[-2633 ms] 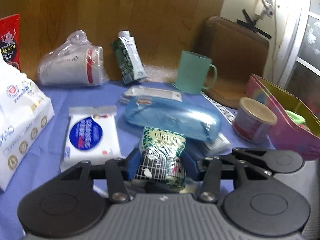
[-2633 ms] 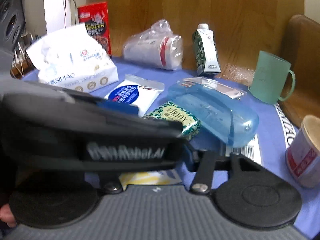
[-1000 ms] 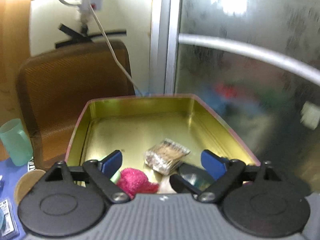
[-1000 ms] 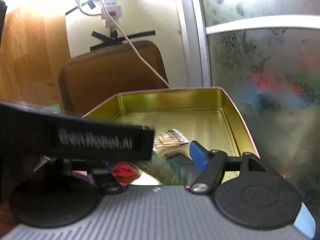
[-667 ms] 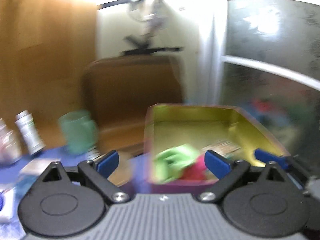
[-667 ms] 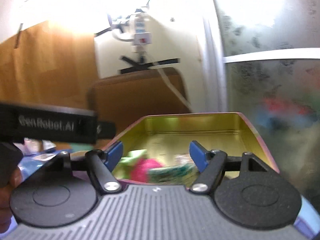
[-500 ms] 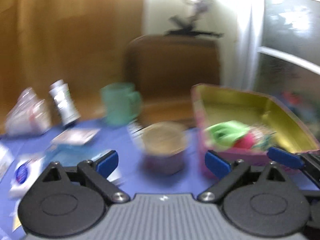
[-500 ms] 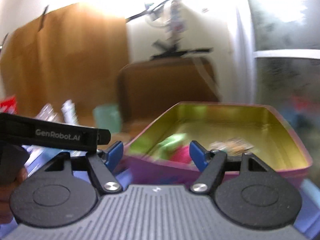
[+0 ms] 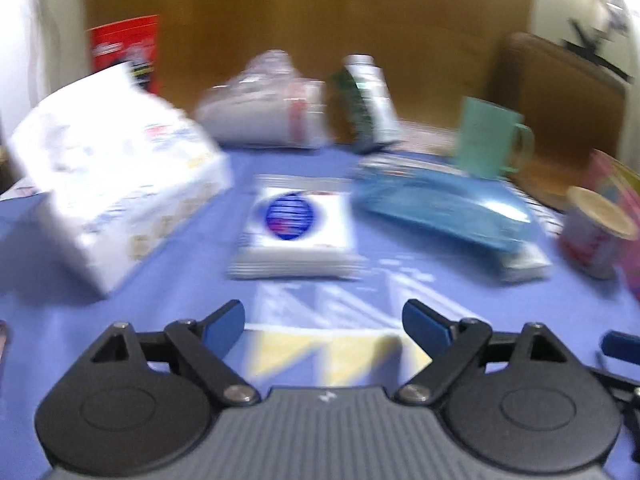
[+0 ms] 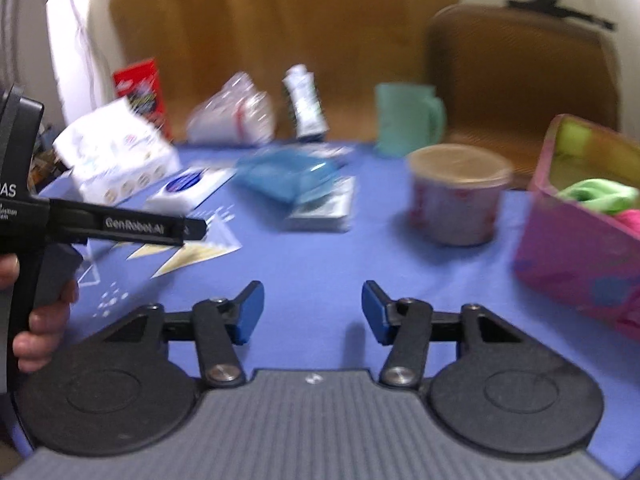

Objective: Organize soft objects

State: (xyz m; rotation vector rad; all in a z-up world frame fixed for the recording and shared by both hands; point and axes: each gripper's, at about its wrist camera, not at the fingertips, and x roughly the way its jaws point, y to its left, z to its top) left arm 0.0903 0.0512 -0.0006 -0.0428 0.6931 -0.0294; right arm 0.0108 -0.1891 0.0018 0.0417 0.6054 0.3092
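A: Left claw (image 9: 323,322)?
B: Spread wide, empty, above the blue tabletop (image 9: 200,292). Ahead at 12 o'clock, a flat wipes pack (image 9: 294,232); at 10 o'clock, a big white tissue pack (image 9: 112,184); at 2 o'clock, a blue case (image 9: 444,208).
A: Right claw (image 10: 312,312)?
B: Also released, nothing between the tips. At 3 o'clock, the pink tin (image 10: 576,240), holding a green soft thing (image 10: 600,194) and a pink one beside it. At 1 o'clock, a lidded cup (image 10: 458,196), near the tin but apart.
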